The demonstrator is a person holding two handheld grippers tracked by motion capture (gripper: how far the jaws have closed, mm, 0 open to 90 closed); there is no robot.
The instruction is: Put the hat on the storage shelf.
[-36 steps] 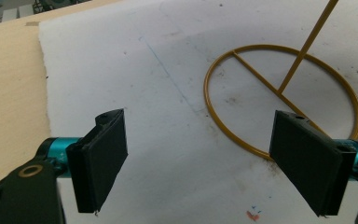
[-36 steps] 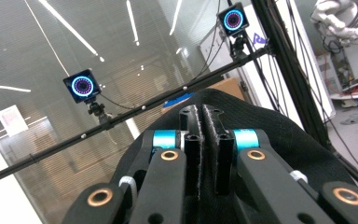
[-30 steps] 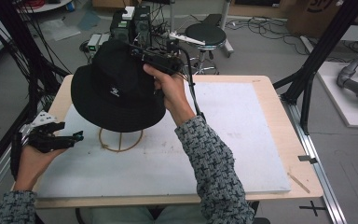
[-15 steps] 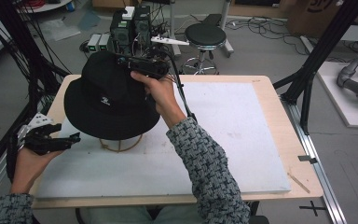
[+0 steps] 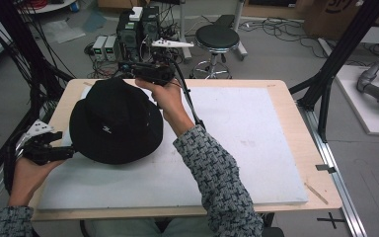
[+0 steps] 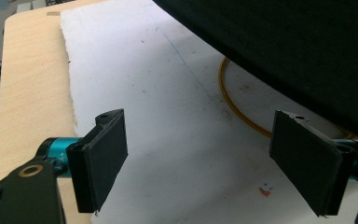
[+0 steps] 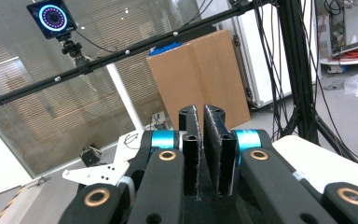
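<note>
- High view first: I have the black hat (image 5: 112,122) lower than it was a second ago, its brim now down over the yellow ring (image 6: 235,105) on the white mat (image 5: 237,148), hiding the ring from above. I judge the covering step nearly done.
- My right gripper (image 5: 150,73) sits at the hat's far edge, just beside the crown. Its own camera shows the two jaws pressed almost together with only a thin slit between; whether any brim fabric is pinched there I cannot tell.
- My left gripper (image 5: 47,148) rests at the mat's left edge, near the brim, jaws spread wide with nothing between them.
- Left gripper view gives what the high view cannot: under the raised near brim, an arc of the ring on the mat.
</note>
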